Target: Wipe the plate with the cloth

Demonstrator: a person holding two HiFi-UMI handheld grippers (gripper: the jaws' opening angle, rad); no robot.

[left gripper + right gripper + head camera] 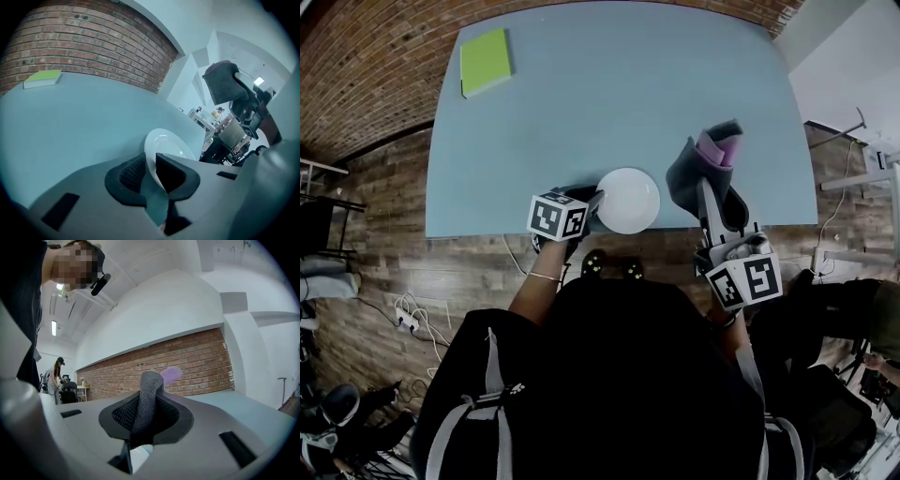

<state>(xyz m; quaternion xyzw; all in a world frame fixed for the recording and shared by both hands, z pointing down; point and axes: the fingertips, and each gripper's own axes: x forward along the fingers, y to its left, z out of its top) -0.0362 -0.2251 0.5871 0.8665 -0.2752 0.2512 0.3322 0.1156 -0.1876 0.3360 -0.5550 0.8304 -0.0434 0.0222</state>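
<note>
Brick wall (375, 84) and plank floor (459, 272) frame what I see from the head view; a pale blue table (609, 103) fills the middle of it; a green book (485, 61) lies flat at the table's far left corner, well apart from everything else. At the near edge, about midway along it, sits the white plate (630, 200). To its right, over the near right part of the table and clear of the plate, the cloth (712, 169) stands up in a loose fold, dark grey with a purple patch at its top. I have the left gripper (151, 169) angled down at the plate's near left rim; in the left gripper view that rim runs between the two dark pads, and both press against it, so the claw is clamped on the plate. The right gripper (146, 414) points level; its pads are closed on the grey cloth, which rises upright out of them, purple tip showing above.
</note>
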